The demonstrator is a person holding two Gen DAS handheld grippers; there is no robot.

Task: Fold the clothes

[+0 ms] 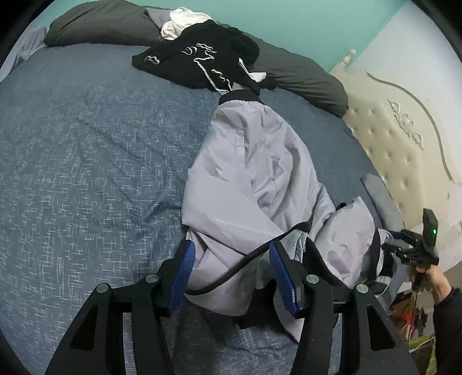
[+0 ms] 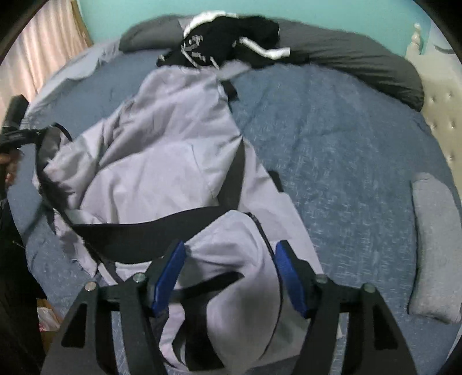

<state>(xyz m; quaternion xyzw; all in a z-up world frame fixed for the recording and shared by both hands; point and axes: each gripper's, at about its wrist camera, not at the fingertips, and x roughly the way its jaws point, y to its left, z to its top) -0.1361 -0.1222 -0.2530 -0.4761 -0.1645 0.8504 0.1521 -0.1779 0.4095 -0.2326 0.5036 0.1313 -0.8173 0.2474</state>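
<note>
A bed (image 1: 86, 150) under a blue flecked cover fills both views, teal wall behind, and sprawled across it is the pale grey jacket (image 1: 254, 173), black-trimmed, running from the near edge up toward twelve o'clock, where its dark cuff meets a black garment with white line art (image 1: 199, 63). In the left wrist view the left gripper (image 1: 231, 271) sits at six o'clock with its blue-padded jaws standing apart over the jacket's near hem; a black zipper edge runs between them and the cloth lies slack there, with no pad pressing on it. Over at four o'clock in the same view the right gripper (image 1: 398, 245) shows small at the jacket's far corner, a hand (image 1: 430, 277) and dark sleeve behind it. From the right wrist view, slightly blurred, that right gripper's jaws are wide apart around a loose mound of jacket with black banding, the fabric sitting between the pads but not clamped. At nine o'clock in that view the left gripper appears dark and blurred beside a raised black edge of the jacket. Outward now: a white garment (image 1: 182, 20) lies behind the black one, long dark grey pillows (image 1: 303, 75) line the far side, a small grey roll (image 2: 436, 245) rests at three o'clock, and a cream tufted headboard (image 1: 398, 150) stands to the right.
</note>
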